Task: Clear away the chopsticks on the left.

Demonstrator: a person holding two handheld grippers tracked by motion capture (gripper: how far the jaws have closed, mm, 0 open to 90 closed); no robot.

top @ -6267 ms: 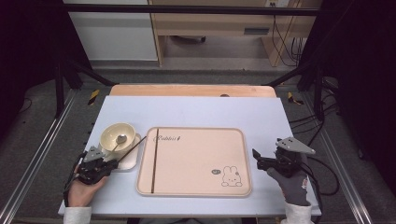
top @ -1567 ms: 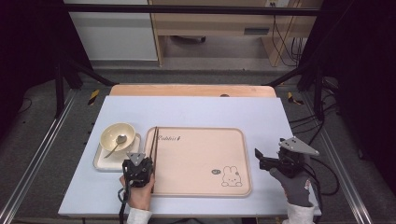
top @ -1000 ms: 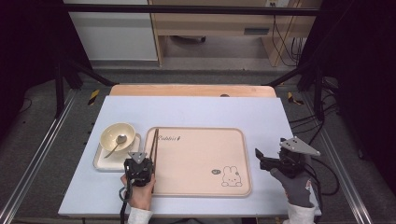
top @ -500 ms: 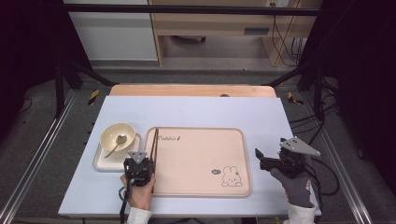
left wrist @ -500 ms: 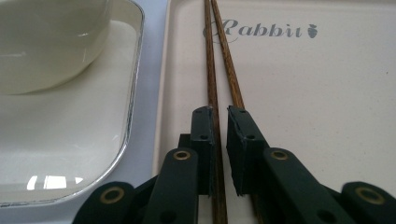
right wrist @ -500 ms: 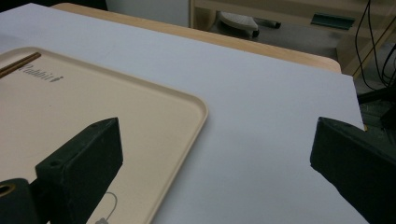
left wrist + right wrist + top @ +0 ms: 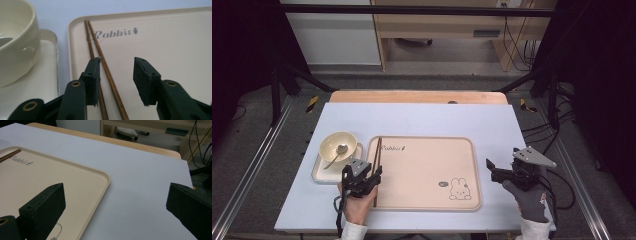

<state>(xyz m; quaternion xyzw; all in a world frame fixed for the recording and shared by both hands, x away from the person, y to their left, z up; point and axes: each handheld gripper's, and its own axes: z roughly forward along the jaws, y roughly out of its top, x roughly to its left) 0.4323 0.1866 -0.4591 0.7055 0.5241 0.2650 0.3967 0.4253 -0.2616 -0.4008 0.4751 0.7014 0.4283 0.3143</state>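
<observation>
Your pair of thin dark-brown wooden chopsticks (image 7: 377,167) now lies flat along the left edge of the beige plastic serving tray (image 7: 462,145), tips pointing far, just right of the tray's rim. That placing looks done. Your left hand-held gripper (image 7: 373,176) sits over their near ends, and its jaws have just been opening: in the left gripper view the chopsticks (image 7: 98,51) run between the two pads, close against the left one, but the pads no longer press on them. So the release is made, I would say, and what remains for that hand is to lift clear without dragging the sticks askew.

To the left of the tray, the cream ceramic bowl (image 7: 338,145) with a metal spoon (image 7: 337,152) in it stands on a small pale square plate (image 7: 319,172) on the white worktop (image 7: 422,117). It has not been brought onto the tray; that may well be left to do.

Your right hand-held gripper (image 7: 488,165) rests at the tray's right edge with jaws wide and nothing between them.

The left gripper view gives you the gap between pad and stick, which the high view is too small to show. The high view gives the whole layout, bowl and both hands together.
</observation>
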